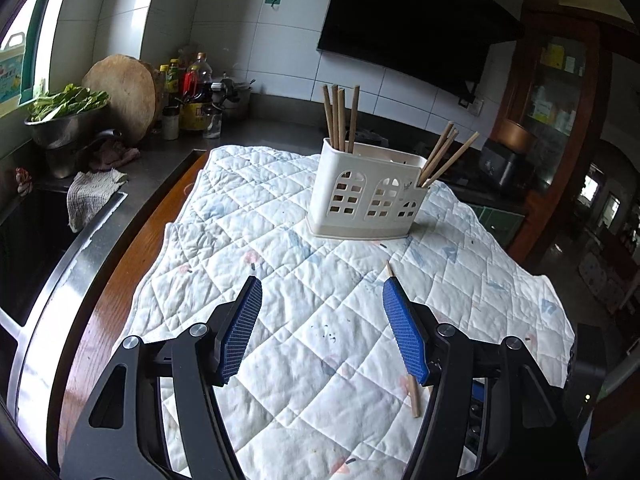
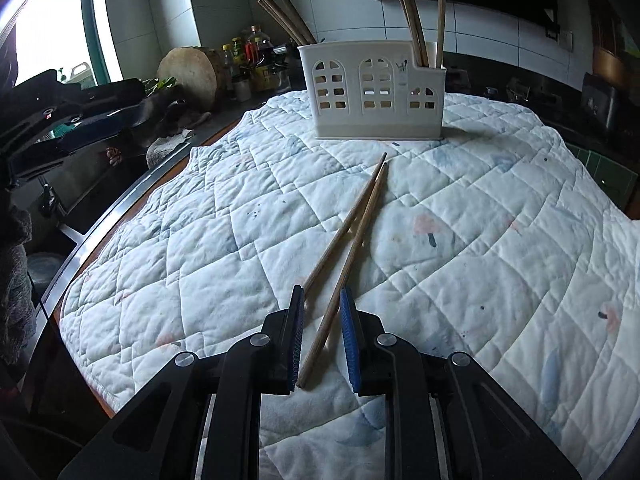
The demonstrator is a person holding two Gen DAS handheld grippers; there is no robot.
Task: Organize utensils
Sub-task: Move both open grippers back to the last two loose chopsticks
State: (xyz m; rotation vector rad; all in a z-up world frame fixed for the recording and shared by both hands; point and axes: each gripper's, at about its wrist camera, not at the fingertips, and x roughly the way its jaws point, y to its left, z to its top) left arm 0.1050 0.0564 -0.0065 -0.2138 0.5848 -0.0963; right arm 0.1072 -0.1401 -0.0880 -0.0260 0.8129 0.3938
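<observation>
Right wrist view: right gripper low over quilted cloth, pads part-closed around thick end of one loose chopstick, small gap visible each side, so straddling, not yet clamped. Second loose chopstick just beside it, butt end running behind left pad; tips nearly touching near white caddy. Risk, as a judgement: closing now may nudge or drag the neighbour. Best bet: centre the stick between pads, close squarely across it, lift the butt end first, keep it roughly level until clear of the other, then tip upright over a caddy slot. Caddy upright at far end of cloth, bundle of chopsticks in left compartment, another bundle in right, middle one looks empty. Left wrist view: left gripper hanging above cloth, pads wide apart, holding nothing; only part of a loose chopstick showing past right pad. Sensible to keep left clear, or use it to steady the caddy during insertion if it looks light.
</observation>
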